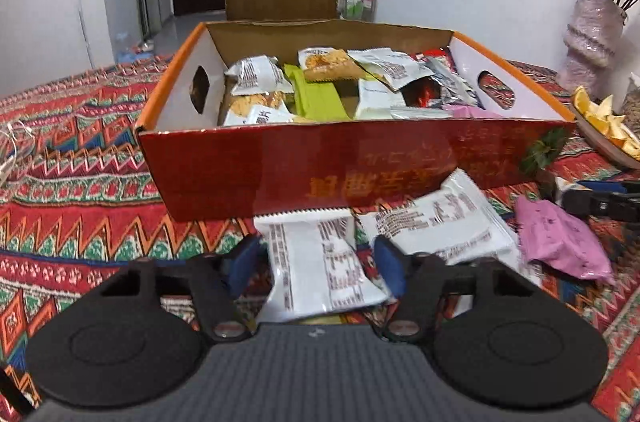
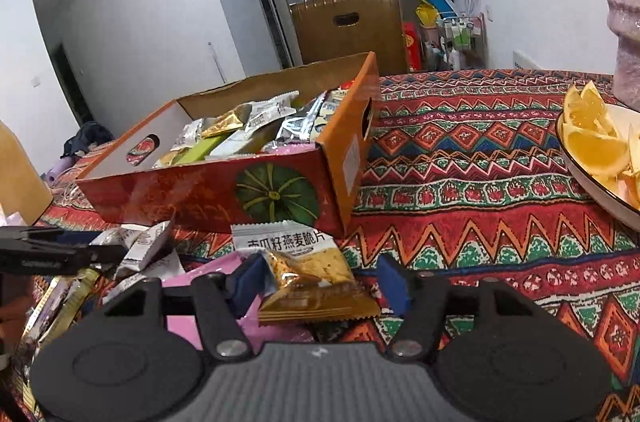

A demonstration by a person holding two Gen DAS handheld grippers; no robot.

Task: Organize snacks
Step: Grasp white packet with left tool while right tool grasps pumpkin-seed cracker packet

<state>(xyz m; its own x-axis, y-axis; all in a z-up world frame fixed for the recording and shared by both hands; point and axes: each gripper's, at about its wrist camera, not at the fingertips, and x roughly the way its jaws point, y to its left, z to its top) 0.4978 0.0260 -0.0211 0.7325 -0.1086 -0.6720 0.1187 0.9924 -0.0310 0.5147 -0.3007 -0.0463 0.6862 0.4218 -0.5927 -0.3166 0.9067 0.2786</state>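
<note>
- Looking along the left tongs [image 1: 316, 258], their blue-padded fingers stand spread apart, released, with a white snack packet printed with dark text [image 1: 320, 266] lying between them on the desk's red, green and orange patterned cloth [image 1: 80, 162].
- That packet's toothed top edge lies just below the near wall of the red open-topped cardboard box with an orange rim [image 1: 280, 166]; whether either pad touches the packet I cannot tell.
- A second white snack packet [image 1: 436, 218] lies just beside the first, beyond the right-side finger, and a crumpled pink packet [image 1: 560, 242] lies farther right on the cloth.
- Inside the box sit mixed packets, among them a flat green wrapper [image 1: 316, 94] and several white ones.
- A plate of orange wedges [image 1: 600, 126] and a pale pink vase with dried flowers [image 1: 592, 38] stand at the right edge, beside the box.

- Along the right tongs [image 2: 320, 286], the fingers are likewise spread and released, straddling a gold-and-white oat crisp packet with Chinese print [image 2: 308, 274].
- This packet rests partly on a flat pink packet [image 2: 208, 286] and sits nearer the left-side finger, well apart from the right-side one.
- Its top edge is just in front of the box's near wall, which bears a green pumpkin picture [image 2: 276, 194].
- More white and gold packets lie heaped to the left, where the other black tool [image 2: 48, 258] reaches in.
- The plate of orange wedges [image 2: 592, 142] lies at the right.
</note>
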